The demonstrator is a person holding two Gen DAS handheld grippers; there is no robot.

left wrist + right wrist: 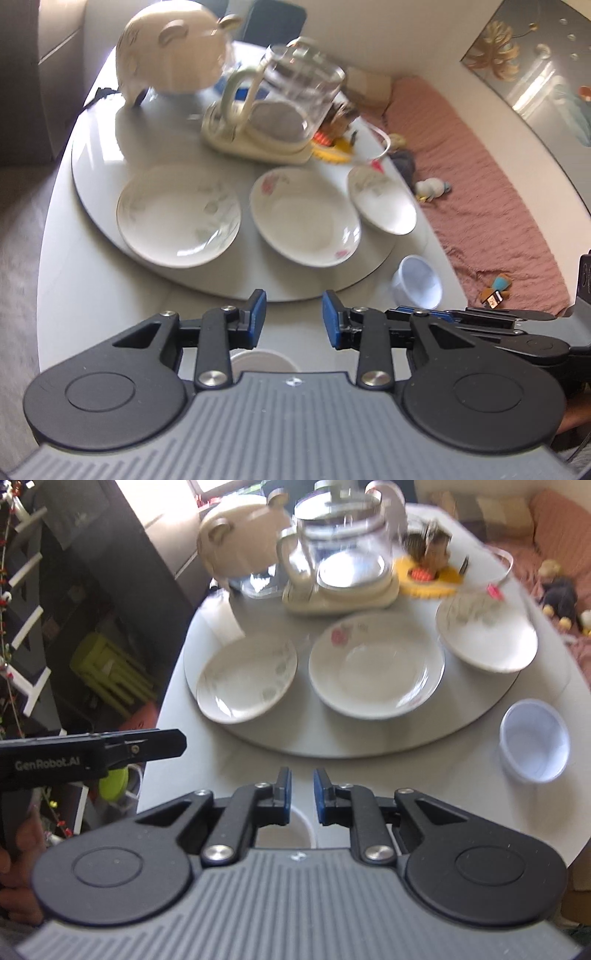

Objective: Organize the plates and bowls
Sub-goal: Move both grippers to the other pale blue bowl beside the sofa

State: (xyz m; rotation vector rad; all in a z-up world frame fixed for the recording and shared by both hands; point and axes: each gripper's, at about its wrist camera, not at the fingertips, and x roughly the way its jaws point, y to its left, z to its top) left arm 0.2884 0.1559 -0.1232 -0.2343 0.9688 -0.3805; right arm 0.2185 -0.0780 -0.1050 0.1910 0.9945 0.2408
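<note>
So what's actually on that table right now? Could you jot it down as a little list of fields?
surface: round turntable on a pale table
plates: three in a row; left plate, middle plate with pink flower, right plate
bowl: small white bowl, off the turntable, on the right
behind: glass kettle, cream pot
left gripper: fingers apart, empty
right gripper: narrow gap, empty

Bare table point(229, 775) lies before the three plates point(376, 664); the kettle point(340, 554) blocks behind them.

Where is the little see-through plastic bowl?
The small clear plastic bowl sits on the grey table at the right in both views, just off the round turntable's edge, nearest the rightmost white plate.
</note>
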